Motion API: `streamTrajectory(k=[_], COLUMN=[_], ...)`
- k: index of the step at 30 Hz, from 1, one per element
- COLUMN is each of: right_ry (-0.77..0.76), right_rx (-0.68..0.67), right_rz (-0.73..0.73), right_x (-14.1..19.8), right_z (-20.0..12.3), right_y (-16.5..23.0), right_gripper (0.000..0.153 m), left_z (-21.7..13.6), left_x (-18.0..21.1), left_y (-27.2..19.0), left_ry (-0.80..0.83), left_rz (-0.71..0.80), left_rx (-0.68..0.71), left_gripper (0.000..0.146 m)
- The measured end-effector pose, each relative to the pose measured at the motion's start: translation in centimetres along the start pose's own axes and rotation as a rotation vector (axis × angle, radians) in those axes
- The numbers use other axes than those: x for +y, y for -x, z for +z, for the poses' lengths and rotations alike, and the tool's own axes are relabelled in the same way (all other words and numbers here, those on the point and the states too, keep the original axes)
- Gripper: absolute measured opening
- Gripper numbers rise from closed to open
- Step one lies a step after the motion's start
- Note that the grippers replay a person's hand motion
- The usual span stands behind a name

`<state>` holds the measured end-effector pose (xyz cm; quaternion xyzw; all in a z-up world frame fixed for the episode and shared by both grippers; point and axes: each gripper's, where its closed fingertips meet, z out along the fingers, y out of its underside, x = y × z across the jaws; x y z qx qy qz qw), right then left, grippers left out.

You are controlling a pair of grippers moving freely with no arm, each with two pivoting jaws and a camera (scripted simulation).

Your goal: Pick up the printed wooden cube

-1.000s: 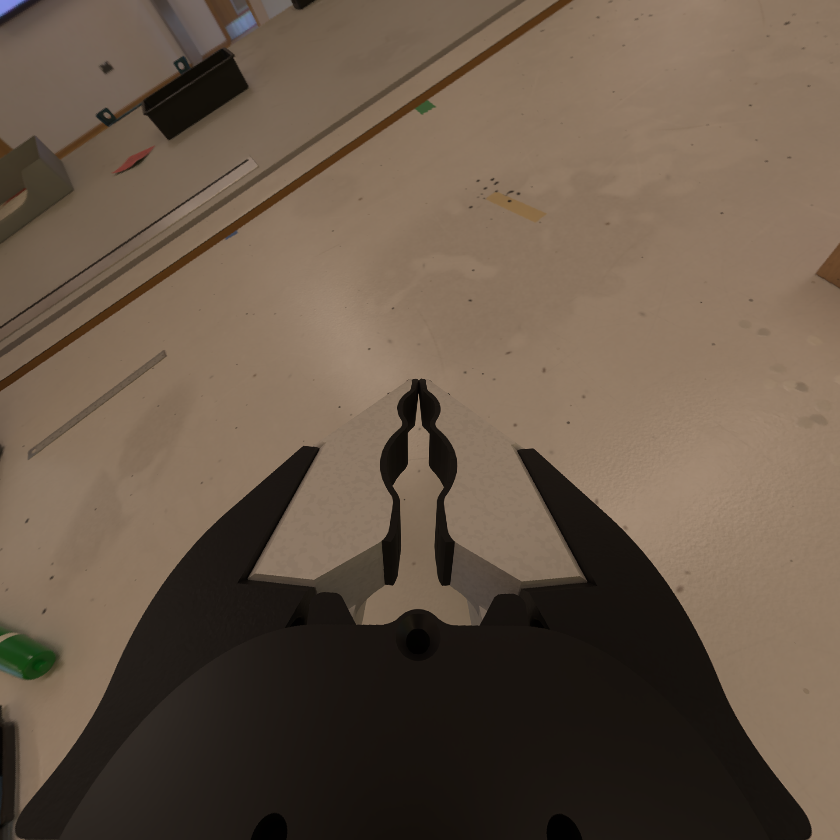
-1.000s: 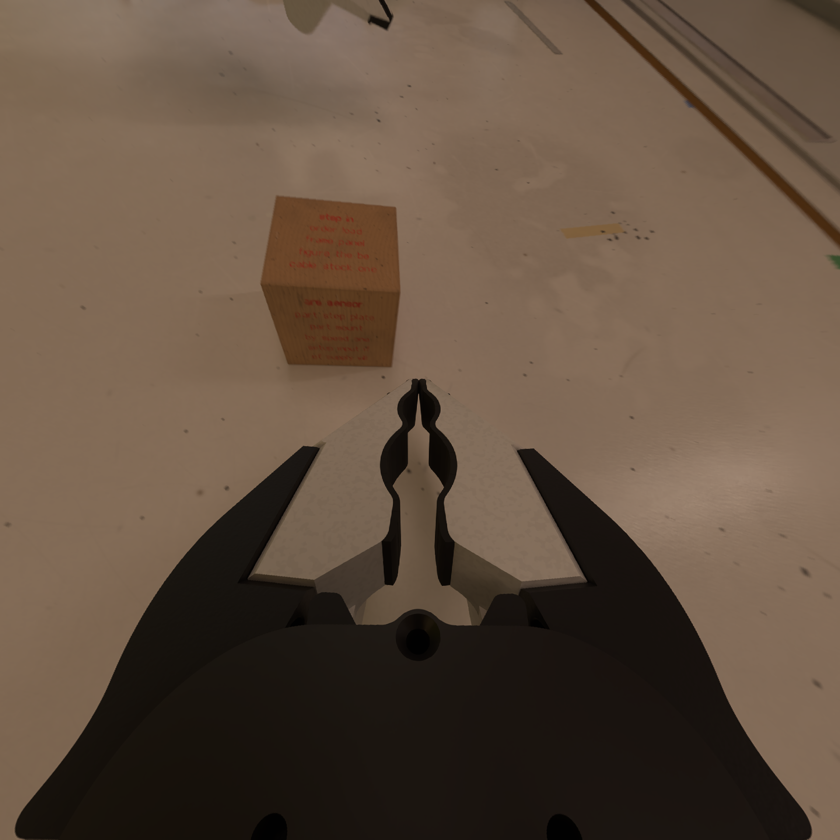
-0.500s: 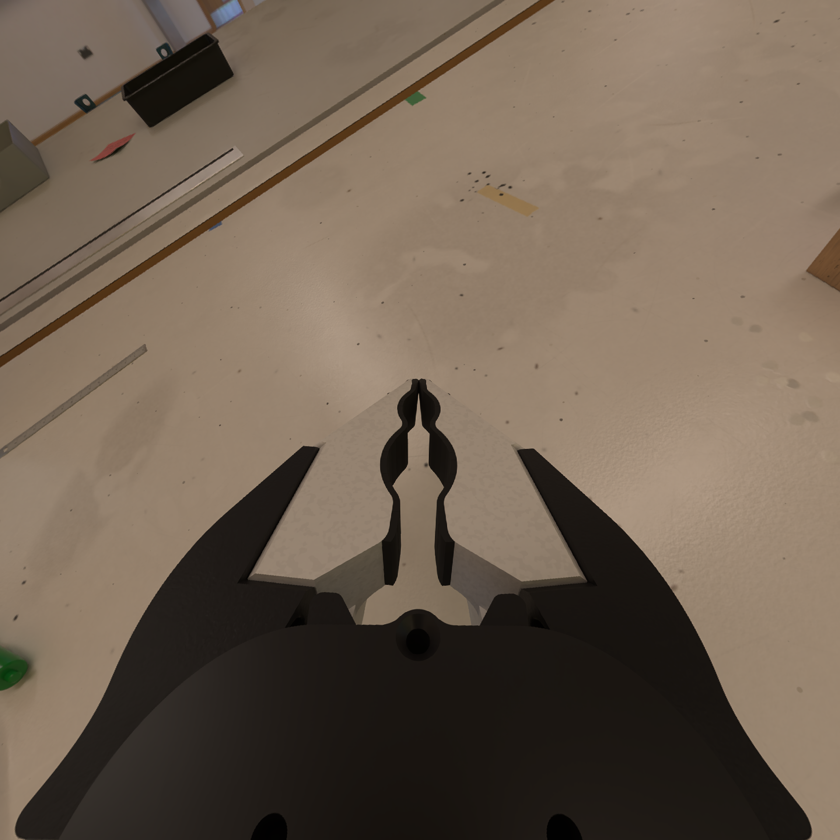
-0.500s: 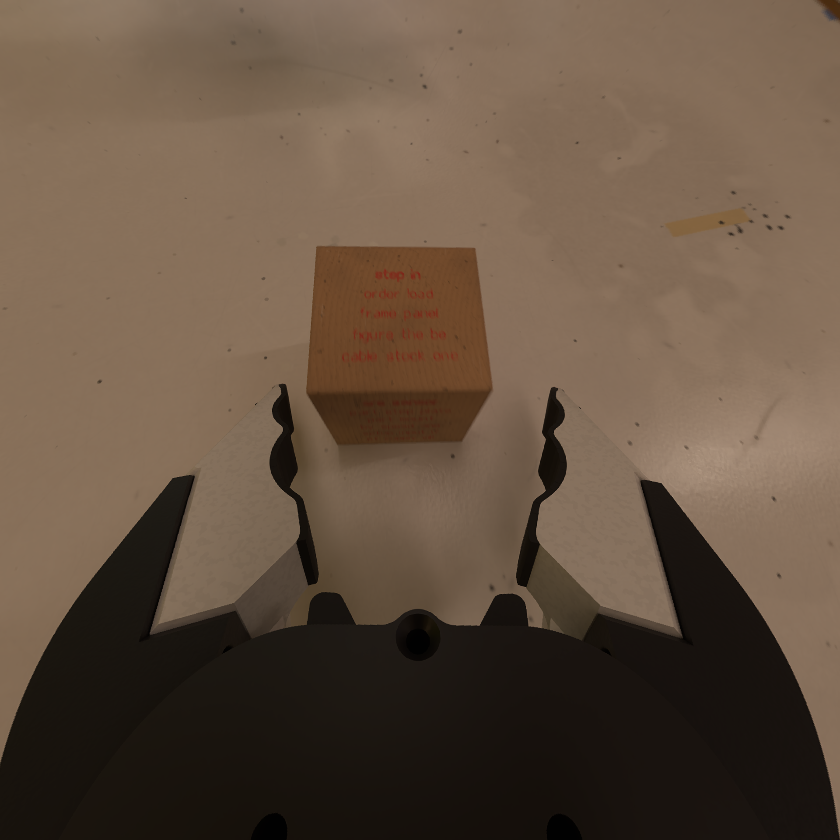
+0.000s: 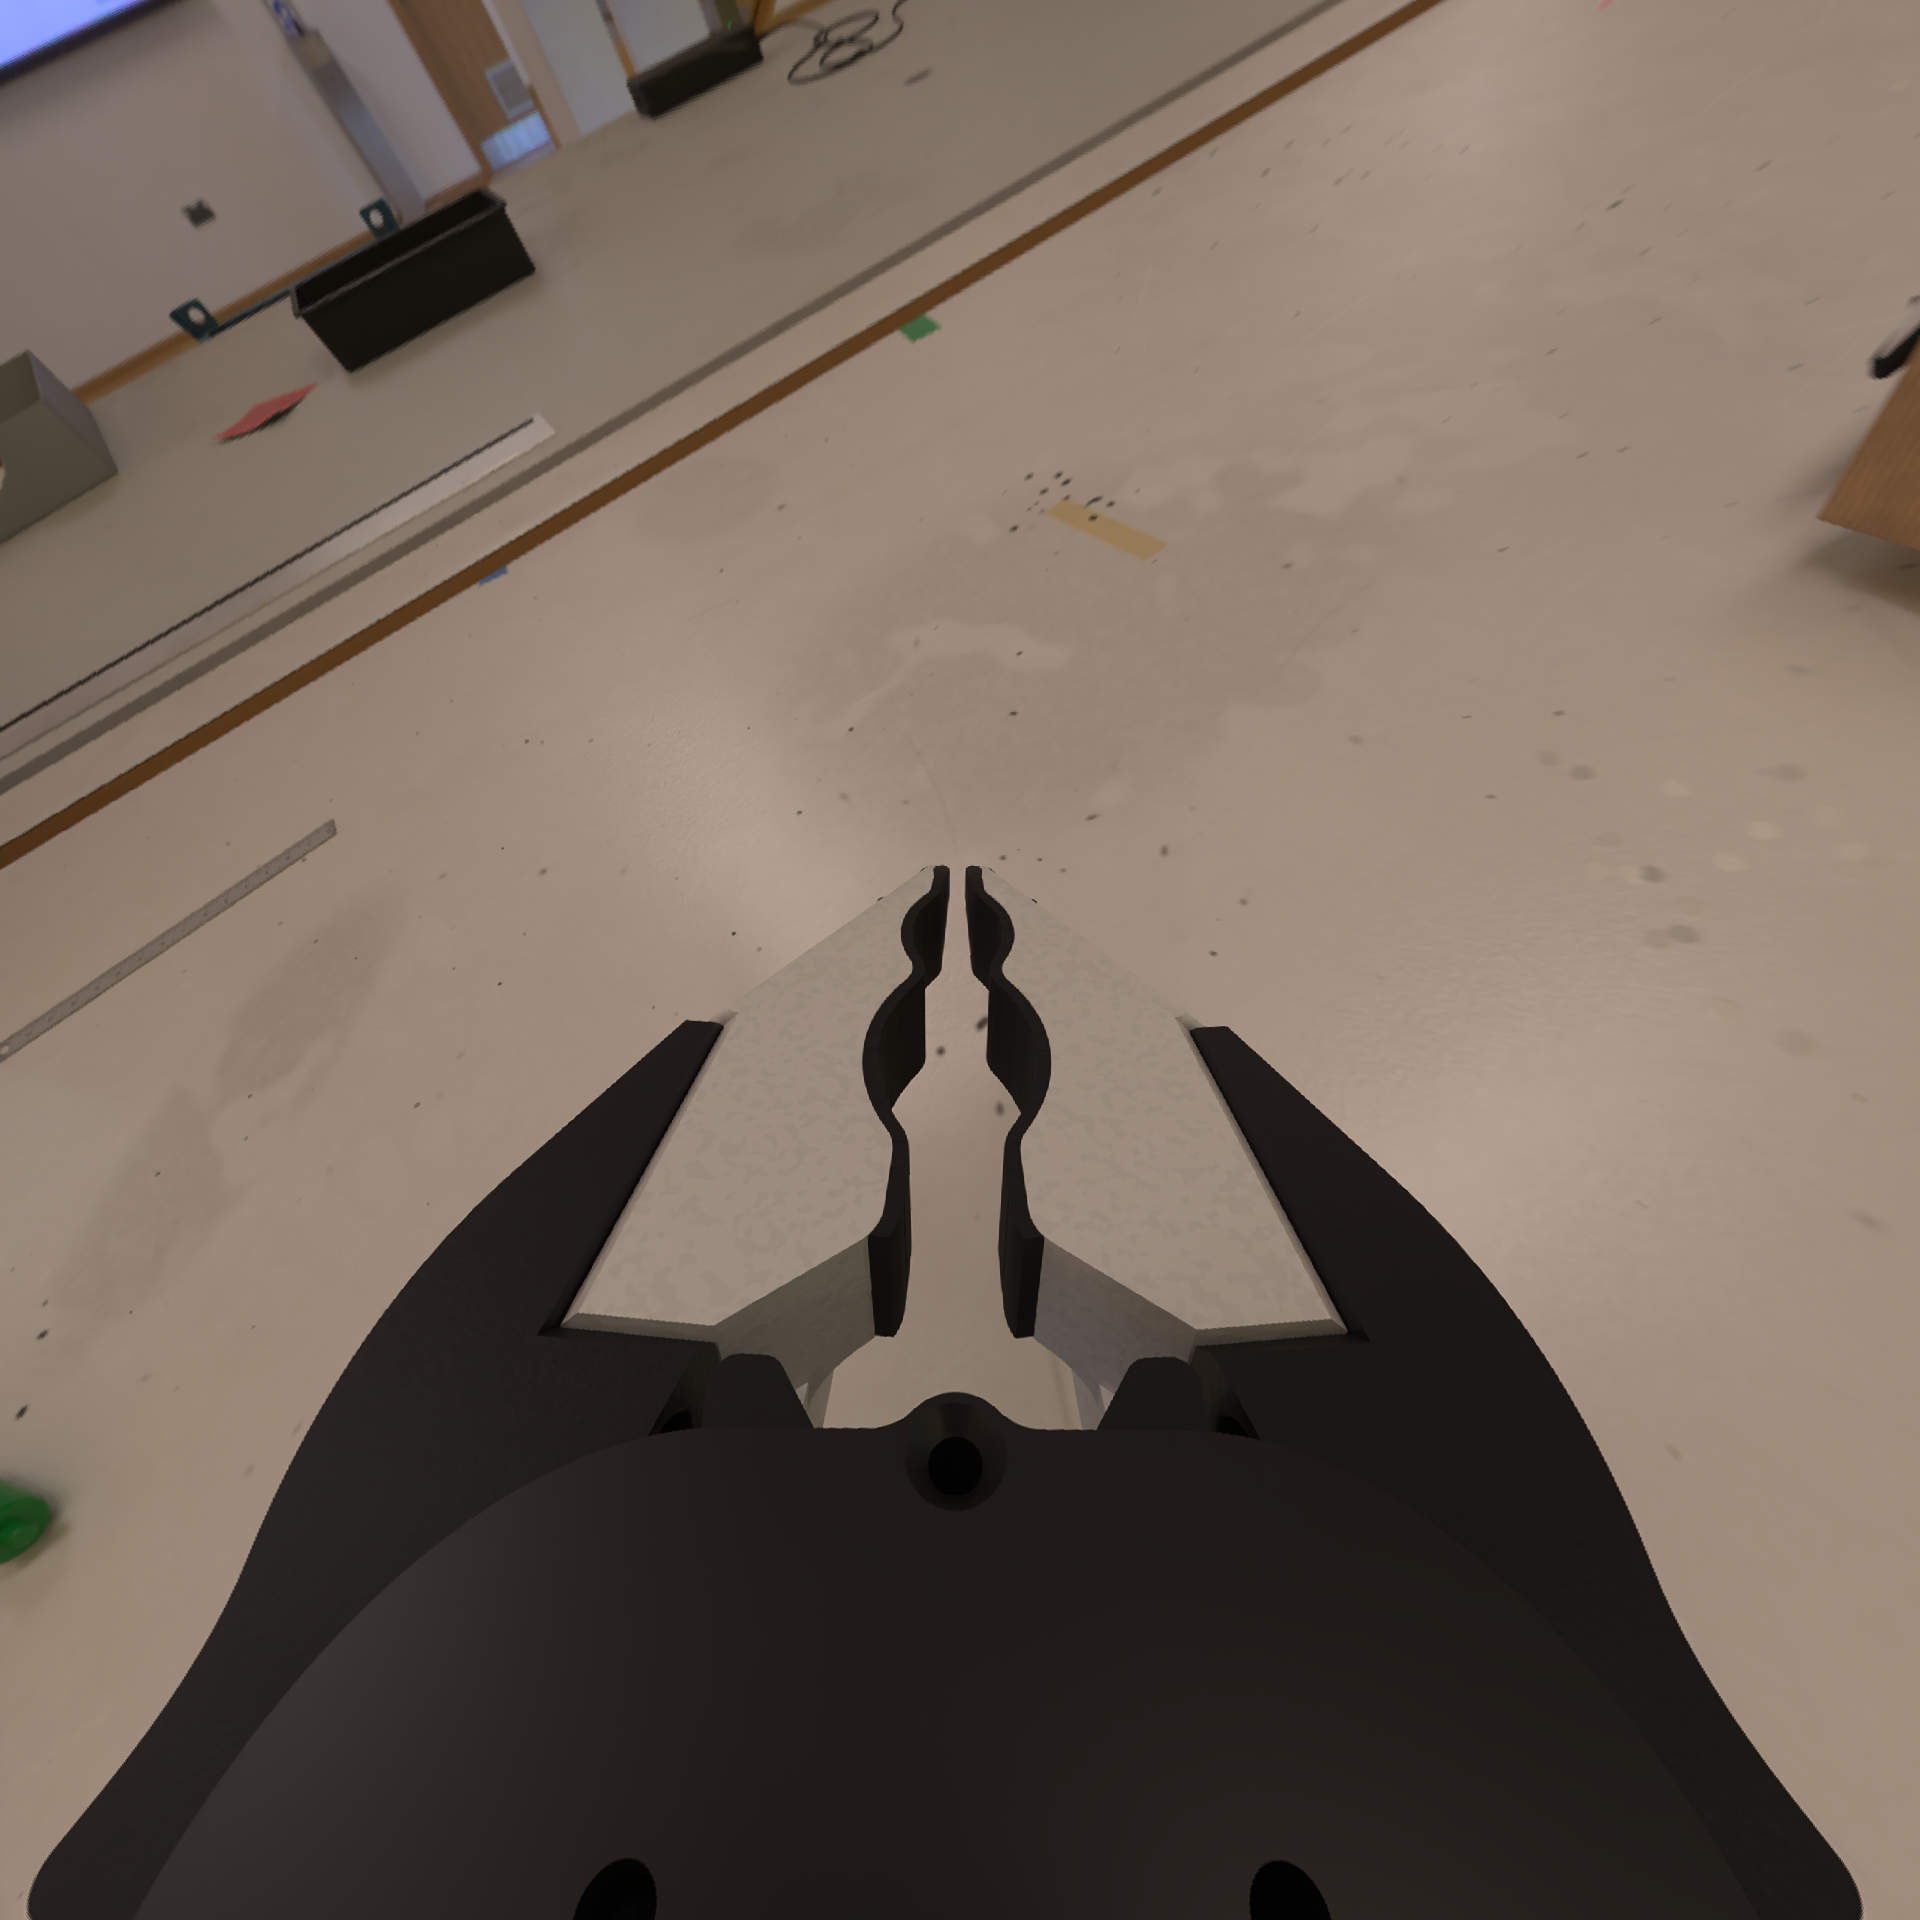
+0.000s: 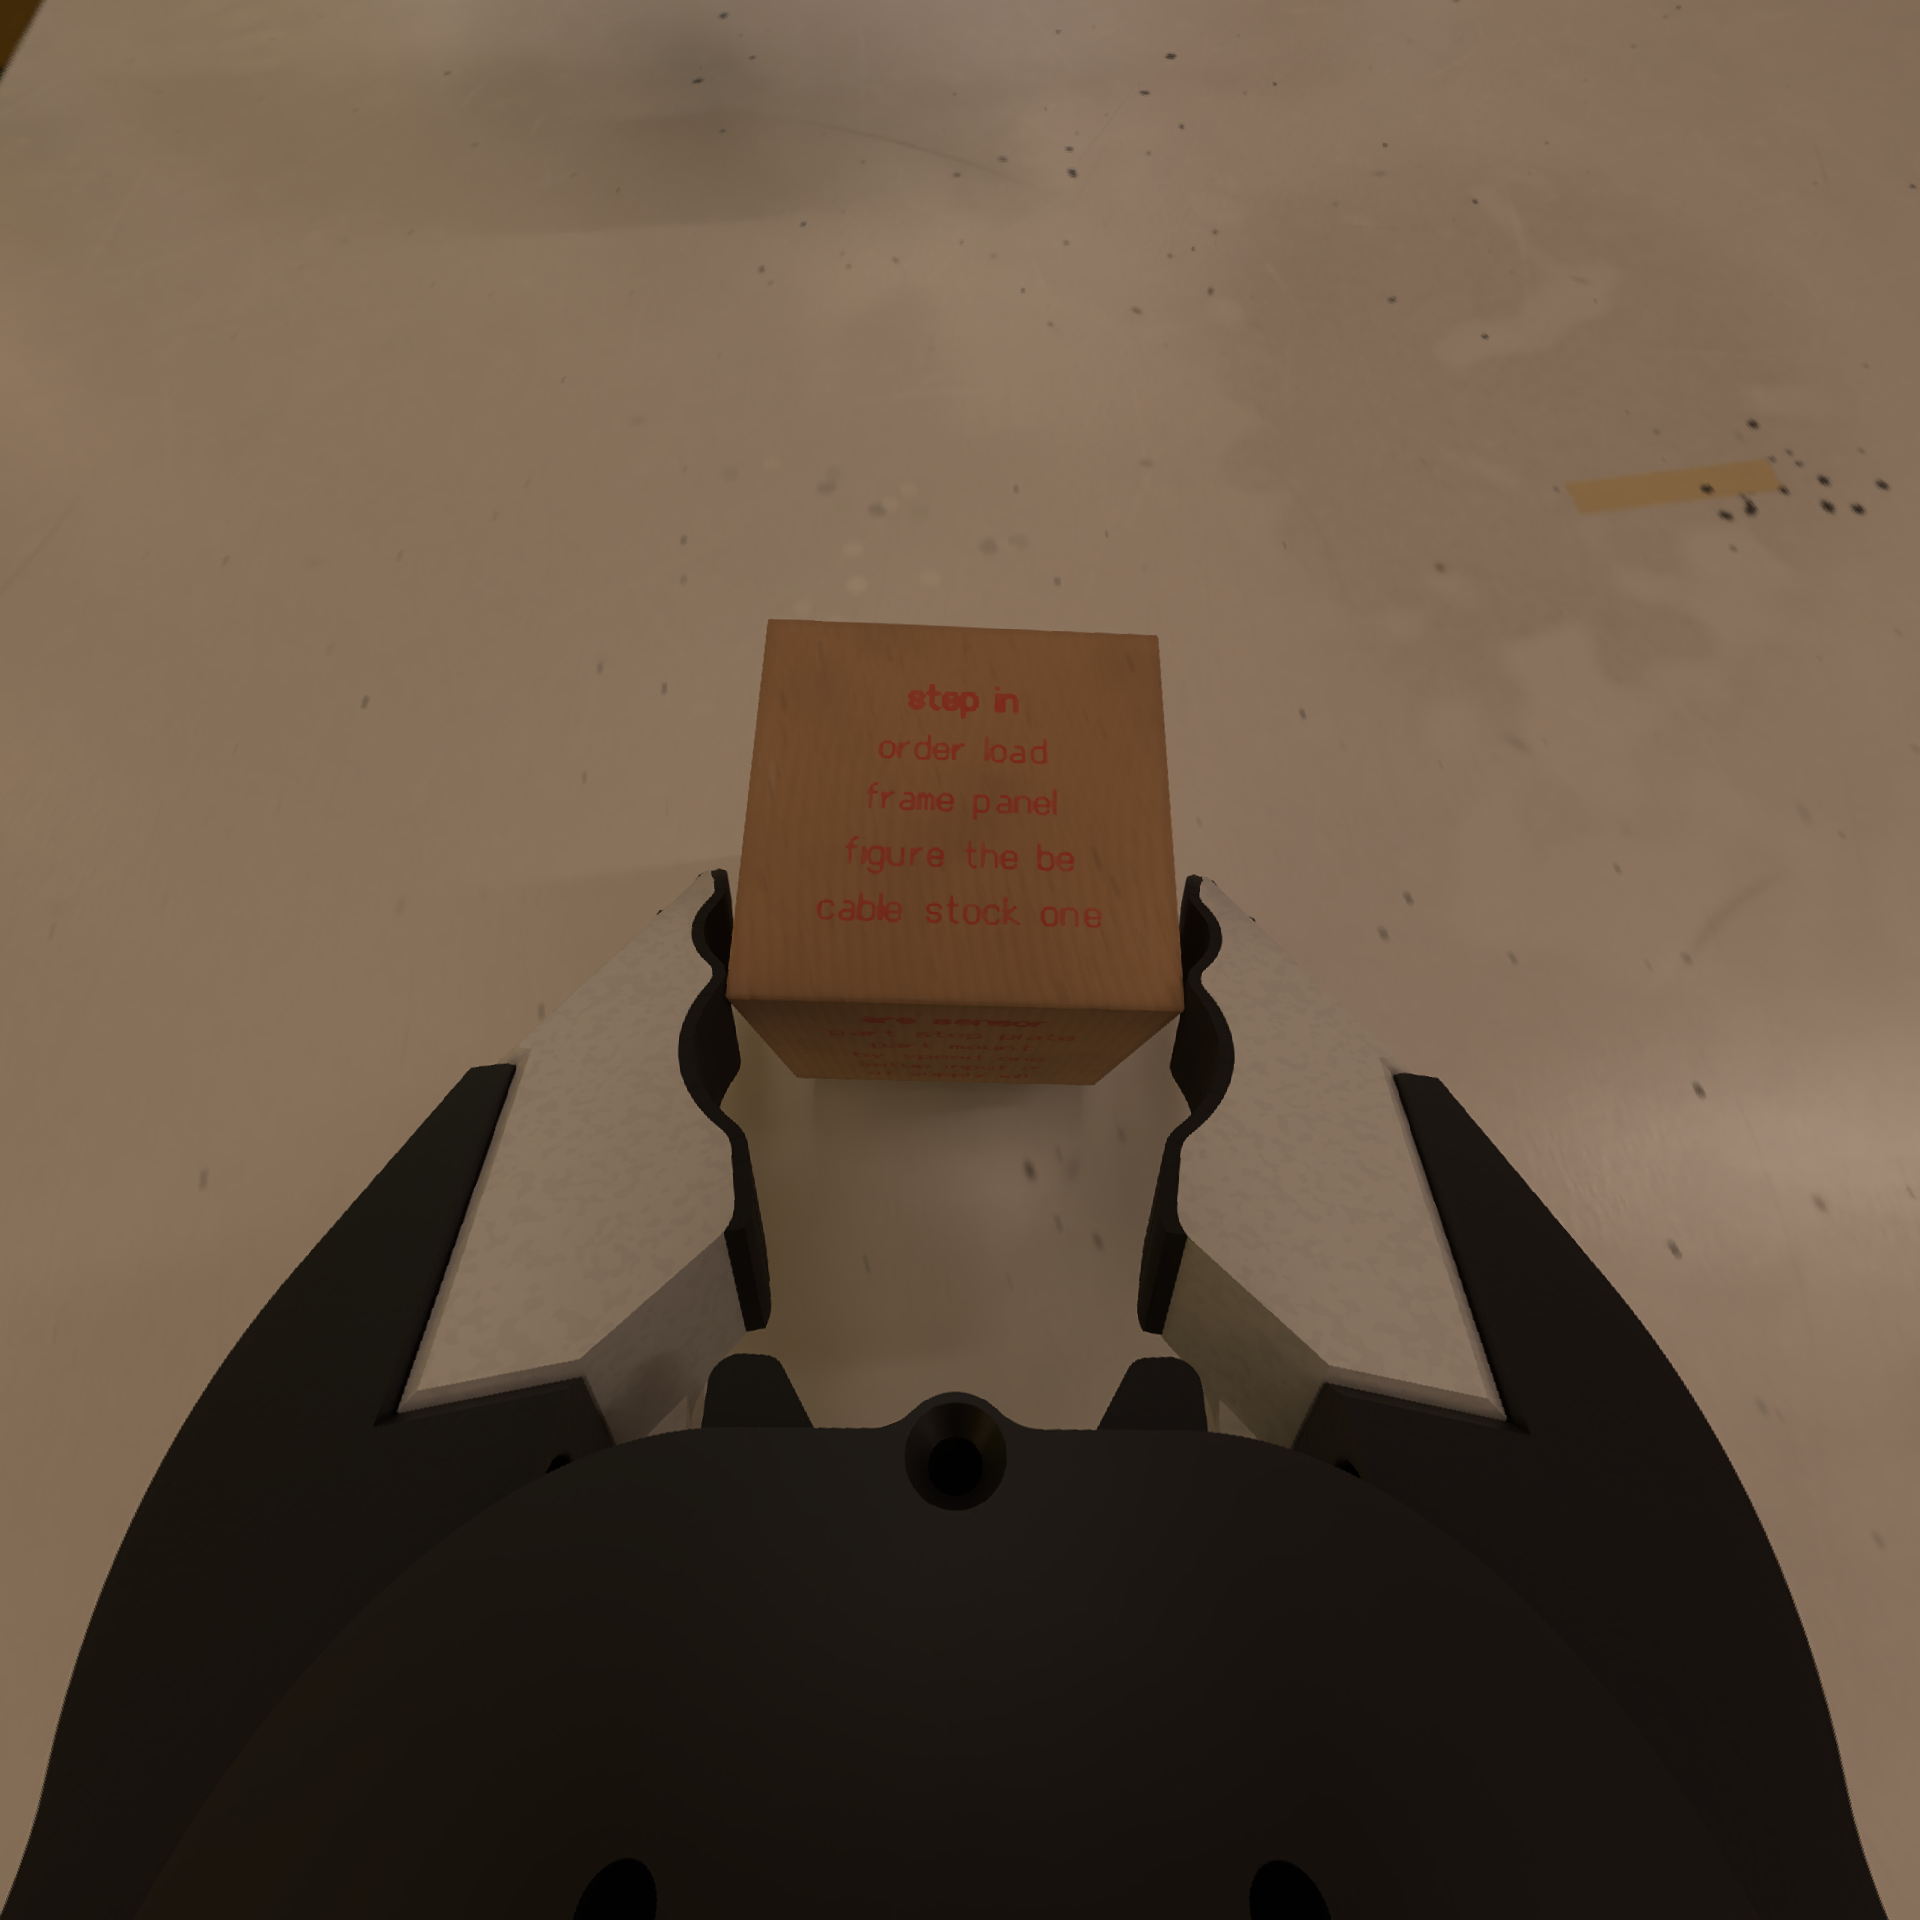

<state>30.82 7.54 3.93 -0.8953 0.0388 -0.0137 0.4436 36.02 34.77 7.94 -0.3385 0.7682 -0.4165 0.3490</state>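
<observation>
The printed wooden cube (image 6: 956, 810) is light brown with red printing on its top and front faces, and it stands on the pale floor. My right gripper (image 6: 956, 894) has its white fingers (image 6: 613, 1091) on the cube's left and right sides, and the tips touch it near its front edge. A corner of the cube (image 5: 1881, 488) shows at the right edge of the left wrist view. My left gripper (image 5: 956, 878) hangs over bare floor, well left of the cube, with only a hairline gap between its tips and nothing in it.
In the left wrist view a black bin (image 5: 416, 275), a grey box (image 5: 42, 447) and a red sheet (image 5: 265, 412) lie far off to the left. A metal ruler (image 5: 166, 940) and a green object (image 5: 21, 1522) lie nearer on the left. A tan tape patch (image 6: 1673, 485) marks the floor.
My right gripper opened, moved forward around the cube and narrowed onto its sides. My left gripper tilted up a little, so more of the far room shows.
</observation>
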Motion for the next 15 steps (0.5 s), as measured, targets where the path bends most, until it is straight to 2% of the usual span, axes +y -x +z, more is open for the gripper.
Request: streamTrajectory(k=[4,7,10,13,15], right_ry=[-0.02,0.002,0.022,0.052,0.056], right_rx=[-0.046,-0.061,-0.099,-0.118,-0.139], right_rz=[-0.031,-0.032,-0.031,-0.051,-0.07], right_x=[2.6,4.7,6.3,7.4,7.7], right_z=[-3.6,-5.7,-7.0,-7.8,-8.1], right_y=[-0.7,-1.4,-1.7,-2.1,-2.1], right_gripper=[0.086,0.086,0.086,0.086,0.086], left_z=[-3.7,-7.2,-10.4,-12.2,-12.2], left_x=[-0.3,1.3,3.2,4.6,5.3], left_y=[-1.0,-2.9,-5.0,-6.9,-8.3], left_ry=[-0.043,-0.016,0.032,0.053,0.069], left_rz=[-0.007,-0.009,-0.024,-0.048,-0.052], left_rx=[0.042,0.114,0.173,0.211,0.259], left_gripper=[0.008,0.032,0.064,0.082,0.091])
